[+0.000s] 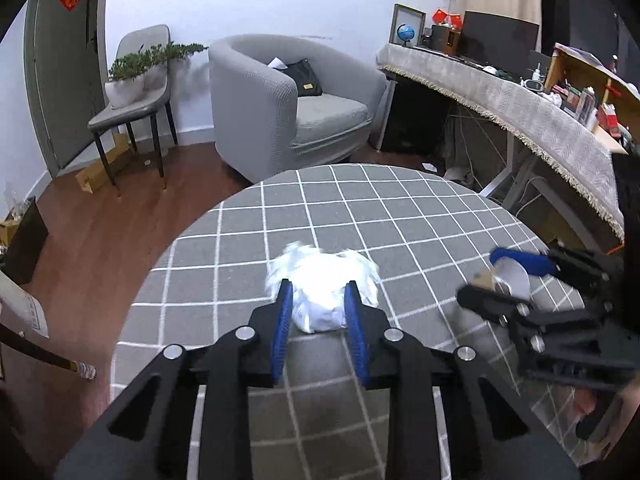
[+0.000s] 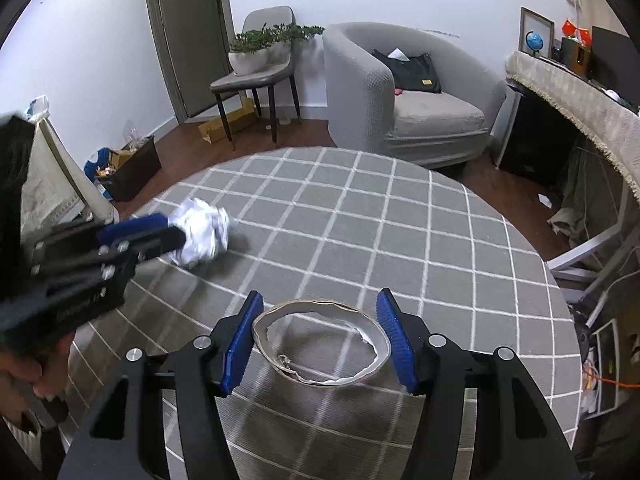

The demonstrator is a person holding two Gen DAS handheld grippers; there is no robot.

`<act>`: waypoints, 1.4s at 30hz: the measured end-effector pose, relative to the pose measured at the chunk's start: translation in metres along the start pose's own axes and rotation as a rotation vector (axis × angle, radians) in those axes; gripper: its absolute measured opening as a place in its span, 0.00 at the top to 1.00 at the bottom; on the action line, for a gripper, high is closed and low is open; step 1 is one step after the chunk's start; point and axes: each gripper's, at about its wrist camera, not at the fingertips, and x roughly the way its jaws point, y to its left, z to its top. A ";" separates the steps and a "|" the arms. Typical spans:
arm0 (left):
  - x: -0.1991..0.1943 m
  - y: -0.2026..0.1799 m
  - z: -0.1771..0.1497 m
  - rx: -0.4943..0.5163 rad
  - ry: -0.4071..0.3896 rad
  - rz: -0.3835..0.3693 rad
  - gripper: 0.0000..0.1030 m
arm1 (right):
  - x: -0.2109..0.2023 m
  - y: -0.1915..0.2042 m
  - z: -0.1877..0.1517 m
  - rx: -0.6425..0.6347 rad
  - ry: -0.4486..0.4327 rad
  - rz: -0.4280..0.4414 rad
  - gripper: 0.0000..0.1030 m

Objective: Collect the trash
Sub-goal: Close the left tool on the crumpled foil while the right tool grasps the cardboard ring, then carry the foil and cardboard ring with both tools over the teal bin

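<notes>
A crumpled white paper ball lies on the round table with the grey checked cloth. My left gripper has its blue pads on both sides of the ball, and it seems gripped; it also shows in the right wrist view, with the left gripper on it. A torn paper cup rim sits between the blue pads of my right gripper, which look to touch its sides. In the left wrist view the right gripper holds the cup piece at the right.
A grey armchair with a black bag stands behind the table. A chair with a potted plant is at the left by the door. A cluttered desk runs along the right. A dark bin with rubbish stands on the floor.
</notes>
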 end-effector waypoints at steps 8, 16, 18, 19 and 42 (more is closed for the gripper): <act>-0.007 0.009 -0.015 0.008 0.029 -0.036 0.59 | -0.004 0.004 0.005 0.039 -0.040 -0.036 0.42; 0.001 -0.004 -0.001 -0.022 -0.014 -0.051 0.25 | 0.011 -0.004 -0.005 0.022 0.005 -0.060 0.42; 0.014 -0.005 0.001 -0.042 -0.001 -0.055 0.25 | 0.012 -0.009 -0.006 0.020 0.011 -0.060 0.42; 0.017 -0.006 0.001 -0.047 0.002 -0.051 0.25 | 0.012 -0.013 -0.006 0.021 0.011 -0.060 0.42; -0.010 0.008 -0.018 -0.040 -0.028 -0.042 0.47 | -0.004 0.000 -0.001 0.052 -0.022 -0.030 0.42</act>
